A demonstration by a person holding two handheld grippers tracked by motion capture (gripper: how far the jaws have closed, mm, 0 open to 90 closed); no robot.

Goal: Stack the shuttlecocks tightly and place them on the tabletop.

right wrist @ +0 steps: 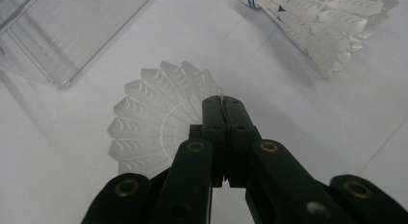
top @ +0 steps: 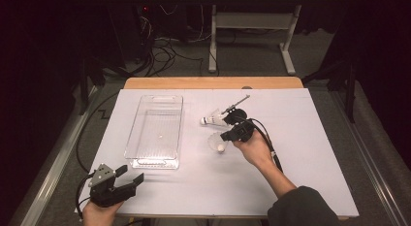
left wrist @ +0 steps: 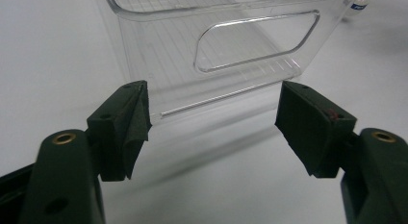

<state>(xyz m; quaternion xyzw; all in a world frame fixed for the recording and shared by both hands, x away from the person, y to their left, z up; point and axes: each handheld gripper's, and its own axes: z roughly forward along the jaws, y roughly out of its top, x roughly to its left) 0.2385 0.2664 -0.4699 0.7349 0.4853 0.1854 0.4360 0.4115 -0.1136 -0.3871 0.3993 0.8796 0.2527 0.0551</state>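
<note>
A white feather shuttlecock (top: 216,142) lies on the white table, and my right gripper (top: 225,136) is shut on the rim of its skirt. In the right gripper view the black jaws (right wrist: 223,101) meet with a thin feather edge pinched between them, and the skirt (right wrist: 154,113) fans out to their left. A second shuttlecock (top: 213,120) with a blue-banded cork lies just beyond (right wrist: 317,22). My left gripper (top: 132,173) rests near the front left corner of the table. It stands open (left wrist: 214,128) with nothing between its pads.
A clear plastic bin (top: 180,124) stands left of centre, holding nothing. Its near handle wall (left wrist: 159,46) is just ahead of the left gripper. The table's wooden edge (top: 213,83) runs along the back. Cables and a desk frame (top: 286,46) lie on the floor beyond.
</note>
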